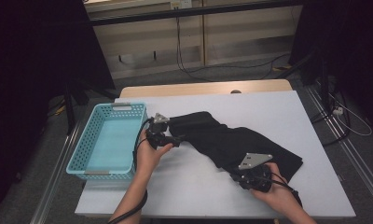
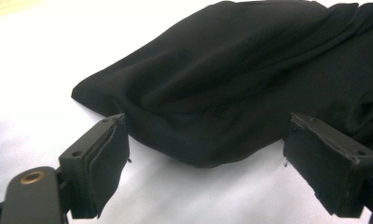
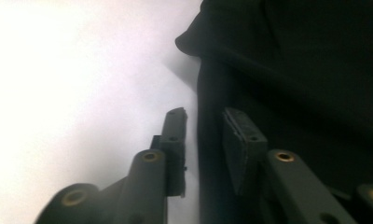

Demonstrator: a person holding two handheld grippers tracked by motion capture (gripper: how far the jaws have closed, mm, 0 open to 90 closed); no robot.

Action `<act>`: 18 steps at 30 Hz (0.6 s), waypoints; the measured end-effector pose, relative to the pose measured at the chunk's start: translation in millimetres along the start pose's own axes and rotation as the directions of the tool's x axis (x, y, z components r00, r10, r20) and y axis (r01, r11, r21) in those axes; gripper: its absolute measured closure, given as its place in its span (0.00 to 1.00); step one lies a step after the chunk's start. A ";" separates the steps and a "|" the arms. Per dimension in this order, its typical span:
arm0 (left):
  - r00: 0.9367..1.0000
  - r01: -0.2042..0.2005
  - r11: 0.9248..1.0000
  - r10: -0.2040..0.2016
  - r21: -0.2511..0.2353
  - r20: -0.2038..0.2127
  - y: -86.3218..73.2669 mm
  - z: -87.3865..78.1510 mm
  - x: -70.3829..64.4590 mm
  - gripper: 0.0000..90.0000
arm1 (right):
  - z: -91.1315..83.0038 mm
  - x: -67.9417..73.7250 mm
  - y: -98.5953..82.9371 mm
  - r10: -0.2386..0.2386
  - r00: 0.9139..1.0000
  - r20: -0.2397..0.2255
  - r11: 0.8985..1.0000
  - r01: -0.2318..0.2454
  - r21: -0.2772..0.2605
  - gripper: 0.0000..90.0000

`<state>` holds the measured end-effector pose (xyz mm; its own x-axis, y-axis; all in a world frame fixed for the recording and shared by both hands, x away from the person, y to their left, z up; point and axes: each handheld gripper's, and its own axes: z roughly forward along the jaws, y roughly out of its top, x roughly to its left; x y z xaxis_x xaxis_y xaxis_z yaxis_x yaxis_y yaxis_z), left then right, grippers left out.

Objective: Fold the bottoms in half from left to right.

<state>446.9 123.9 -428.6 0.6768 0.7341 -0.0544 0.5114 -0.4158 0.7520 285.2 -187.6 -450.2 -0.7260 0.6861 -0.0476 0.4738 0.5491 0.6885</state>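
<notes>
White table [image 1: 268,112]: black cloth [image 1: 240,142] rumpled; left gripper [image 2: 205,156] agape, right gripper [image 3: 204,140] pinching cloth edge.

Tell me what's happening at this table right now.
A person works a black garment spread on the white table with two hand-held grippers. The left gripper sits open at one end of the cloth, jaws wide and not touching it. The right gripper has its jaws narrowed around a fold at the near edge. A turquoise basket waits at the left.
</notes>
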 end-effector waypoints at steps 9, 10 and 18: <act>1.000 0.015 1.000 -0.015 -0.008 0.005 0.2 -1.7 1.0 0.16 | -17.6 -17.9 -2.6 0.079 0.997 -0.014 0.996 -0.080 -0.026 0.99; 1.000 0.016 1.000 -0.016 -0.009 0.001 0.1 -1.9 1.1 0.16 | -21.9 -22.3 -3.6 0.091 0.996 -0.005 0.995 -0.091 -0.035 0.99; 1.000 0.008 1.000 -0.008 -0.005 0.006 1.0 -1.1 -0.3 0.16 | -23.4 -31.2 -11.7 0.133 0.991 -0.004 0.990 -0.133 -0.042 0.90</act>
<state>446.6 123.9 -427.1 0.6759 0.7342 -0.0648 0.5143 -0.4068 0.7550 290.7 -226.6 -439.9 -0.6589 0.7507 0.0472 0.5445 0.4327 0.7185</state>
